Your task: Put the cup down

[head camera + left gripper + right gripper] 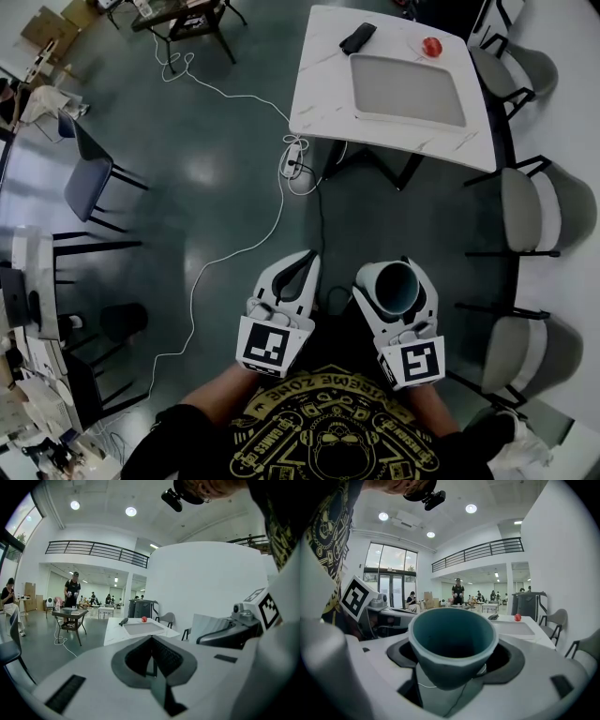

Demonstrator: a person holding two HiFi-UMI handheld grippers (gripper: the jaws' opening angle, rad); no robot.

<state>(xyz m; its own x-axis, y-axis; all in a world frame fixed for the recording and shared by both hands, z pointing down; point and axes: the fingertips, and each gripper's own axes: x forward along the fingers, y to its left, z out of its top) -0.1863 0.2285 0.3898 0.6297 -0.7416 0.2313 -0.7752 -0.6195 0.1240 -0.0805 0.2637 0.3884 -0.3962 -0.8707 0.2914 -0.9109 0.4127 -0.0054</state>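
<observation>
My right gripper (394, 279) is shut on a teal cup (397, 291), held upright close to the person's body and well above the floor. In the right gripper view the cup (452, 641) fills the middle, its mouth open and empty, with the jaws pressed on its lower sides. My left gripper (306, 262) hangs beside it on the left, shut with nothing in it; in the left gripper view its pads (161, 656) meet in a thin line. Ahead stands a white marble table (323, 84) bearing a grey tray (361, 89).
On the table lie a red ball (431, 46) and a black object (357, 37). Grey chairs (544, 211) line the right side. A white cable (239, 253) and power strip (292, 159) lie on the floor. A dark chair (86, 183) stands at the left.
</observation>
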